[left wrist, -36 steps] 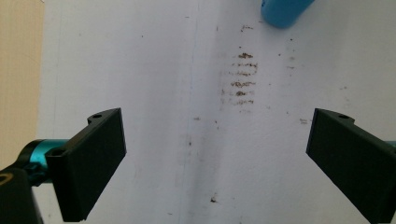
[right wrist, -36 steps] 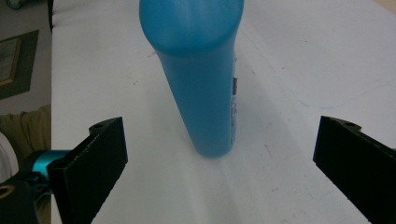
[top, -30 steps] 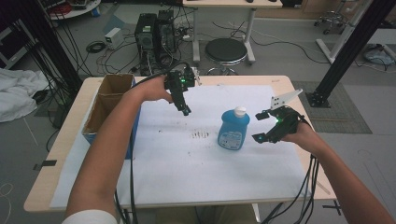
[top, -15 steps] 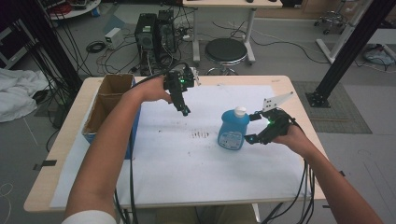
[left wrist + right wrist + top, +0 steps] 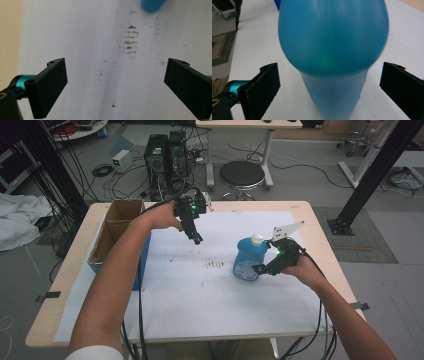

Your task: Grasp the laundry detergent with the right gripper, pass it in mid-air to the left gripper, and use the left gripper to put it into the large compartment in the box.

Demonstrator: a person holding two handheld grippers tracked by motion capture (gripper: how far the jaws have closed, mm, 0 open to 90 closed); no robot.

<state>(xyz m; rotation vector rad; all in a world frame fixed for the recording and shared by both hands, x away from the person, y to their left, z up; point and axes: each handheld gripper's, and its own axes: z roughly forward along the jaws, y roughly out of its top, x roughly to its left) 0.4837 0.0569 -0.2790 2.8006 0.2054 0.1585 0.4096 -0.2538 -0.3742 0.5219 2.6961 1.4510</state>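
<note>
White paper-covered table (image 5: 165,310) | upright blue plastic bottle with white cap (image 5: 248,257) stands right of centre | my right gripper (image 5: 329,82), jaws spread, straddles its base to grasp | my left gripper (image 5: 196,237) hovers open, clear above stained paper.

In the right gripper view the blue bottle (image 5: 332,50) looms blurred, its cap cut off at twelve o'clock, while the left gripper view crops it (image 5: 152,5) at one o'clock.
</note>
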